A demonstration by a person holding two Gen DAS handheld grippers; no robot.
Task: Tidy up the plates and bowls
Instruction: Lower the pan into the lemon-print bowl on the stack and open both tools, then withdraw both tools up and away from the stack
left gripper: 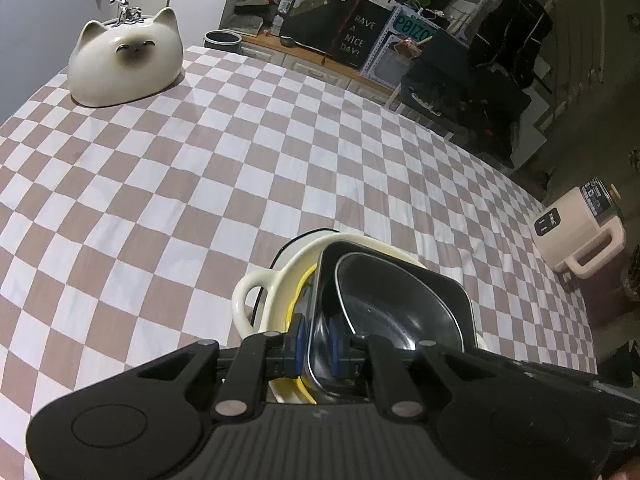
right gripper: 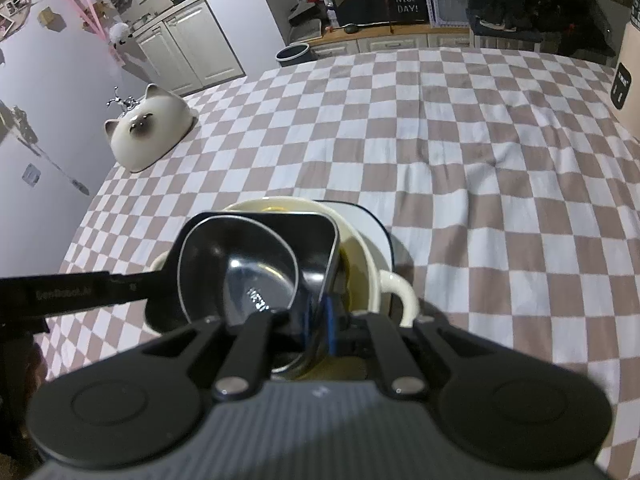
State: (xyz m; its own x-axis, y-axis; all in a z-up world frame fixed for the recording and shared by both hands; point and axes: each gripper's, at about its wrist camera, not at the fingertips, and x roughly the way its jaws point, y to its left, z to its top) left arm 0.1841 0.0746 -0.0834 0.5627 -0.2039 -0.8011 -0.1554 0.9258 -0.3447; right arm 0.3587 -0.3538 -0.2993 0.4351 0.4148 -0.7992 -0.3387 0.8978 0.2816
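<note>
A stack stands on the checked cloth. A white dark-rimmed plate (left gripper: 298, 239) (right gripper: 372, 220) lies at the bottom, with a cream two-handled bowl (left gripper: 246, 292) (right gripper: 400, 292) on it. A yellow rim (left gripper: 299, 292) shows inside the bowl. On top sits a black square dish (left gripper: 452, 292) (right gripper: 316, 232) holding a black round bowl (left gripper: 400, 304) (right gripper: 240, 264). My left gripper (left gripper: 316, 342) is shut on the square dish's near wall, blue pads (left gripper: 299, 340) on either side. My right gripper (right gripper: 318, 320) is shut on the same dish's opposite wall. The left gripper's body (right gripper: 60, 292) shows in the right wrist view.
A cat-shaped ceramic dish (left gripper: 124, 64) (right gripper: 152, 132) lies upside down at the table's far left corner. The checked cloth (left gripper: 200, 168) (right gripper: 460, 152) stretches wide beyond the stack. A pink appliance (left gripper: 580, 232) stands past the table's right edge. Cluttered counters lie behind.
</note>
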